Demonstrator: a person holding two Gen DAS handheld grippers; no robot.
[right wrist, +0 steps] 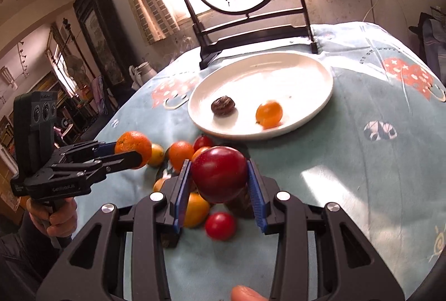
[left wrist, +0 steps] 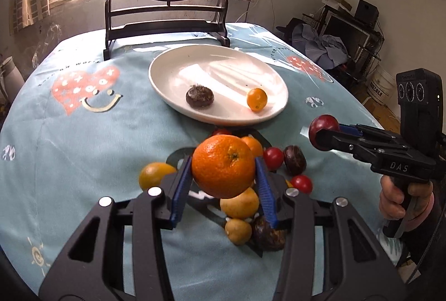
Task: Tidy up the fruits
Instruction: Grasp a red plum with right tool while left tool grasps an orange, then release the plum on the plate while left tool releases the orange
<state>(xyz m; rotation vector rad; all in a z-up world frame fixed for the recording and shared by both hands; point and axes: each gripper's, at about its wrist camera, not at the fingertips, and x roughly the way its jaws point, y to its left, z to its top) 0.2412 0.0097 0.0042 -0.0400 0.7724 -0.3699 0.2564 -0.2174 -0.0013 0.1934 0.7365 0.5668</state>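
The left gripper (left wrist: 224, 166) clamps a round orange (left wrist: 223, 165), stem dimple facing the camera, above the fruit pile (left wrist: 245, 206); the right gripper (right wrist: 219, 179) clamps a dark red plum (right wrist: 219, 178), roundish, no clear long axis; beyond, a white plate (left wrist: 178, 70) holds a brown chestnut (left wrist: 200, 96) and a small orange tomato (left wrist: 256, 98).

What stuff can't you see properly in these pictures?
- Left wrist view: fruit pile partly hidden behind the held orange and left gripper.
- Right wrist view: small red fruit blurred; a dark fruit mostly hidden behind the held plum and right gripper.
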